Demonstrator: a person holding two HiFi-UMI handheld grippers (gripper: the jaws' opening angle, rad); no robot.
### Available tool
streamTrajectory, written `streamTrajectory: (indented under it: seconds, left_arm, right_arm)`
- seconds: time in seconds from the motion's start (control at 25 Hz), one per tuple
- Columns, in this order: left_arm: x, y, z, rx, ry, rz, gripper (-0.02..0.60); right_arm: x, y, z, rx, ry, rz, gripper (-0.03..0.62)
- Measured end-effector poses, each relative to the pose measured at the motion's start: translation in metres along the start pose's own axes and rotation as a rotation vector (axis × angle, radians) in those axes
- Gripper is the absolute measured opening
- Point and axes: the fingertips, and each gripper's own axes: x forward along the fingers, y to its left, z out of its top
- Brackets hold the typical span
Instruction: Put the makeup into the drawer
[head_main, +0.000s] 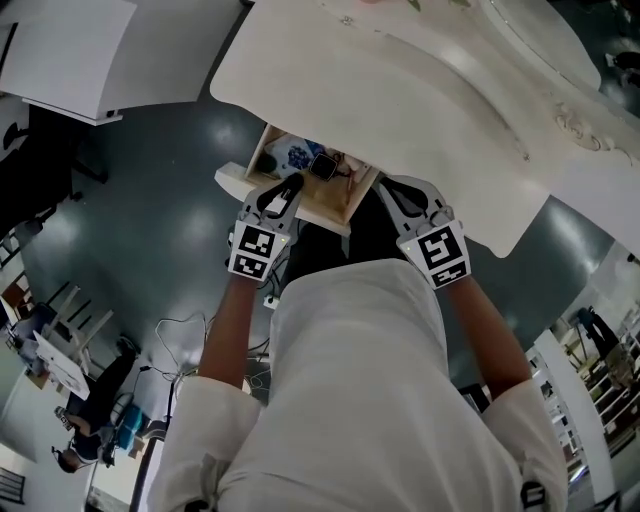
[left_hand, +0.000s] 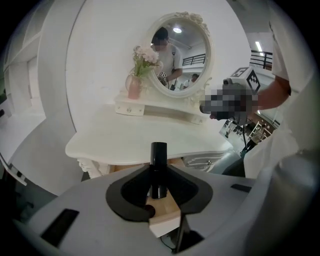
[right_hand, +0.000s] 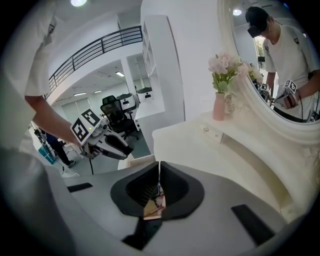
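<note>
My left gripper is shut on a black makeup tube, which stands upright between its jaws. Below the jaws lies the light wood of the open drawer. In the head view the left gripper hovers at the drawer's front left, over its white front. Several small items lie in the drawer, among them a dark square one. My right gripper is at the drawer's right side under the tabletop. Its jaws meet at the tips with nothing between them. The left gripper shows at its left.
The white dressing table overhangs the drawer's back. An oval mirror, a pink vase of flowers and a low shelf stand on it. Cables lie on the grey floor, and people sit at the lower left.
</note>
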Motion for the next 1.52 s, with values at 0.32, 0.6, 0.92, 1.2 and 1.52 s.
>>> streamTrajectory:
  seconds: [0.32,0.6,0.92,1.2,1.52]
  left_arm:
    - [0.024,0.009,-0.008,0.007,0.062,-0.009,0.106]
    - [0.046,0.017,-0.029,0.024,0.147,0.001,0.106]
    - [0.080,0.038,-0.062,0.086,0.314,0.029,0.106]
    - [0.109,0.051,-0.088,0.142,0.451,0.074,0.106]
    - [0.134,0.064,-0.113,0.247,0.604,0.078,0.107]
  right_arm:
    - [0.016,-0.005,-0.007,0.030,0.013,0.034,0.029]
    - [0.019,-0.012,-0.013,0.052,0.026,0.045,0.029]
    - [0.034,-0.009,-0.022,0.079,0.041,0.082,0.029]
    - [0.038,-0.019,-0.029,0.096,0.045,0.087,0.029]
    - [0.043,-0.024,-0.035,0.094,0.058,0.095,0.029]
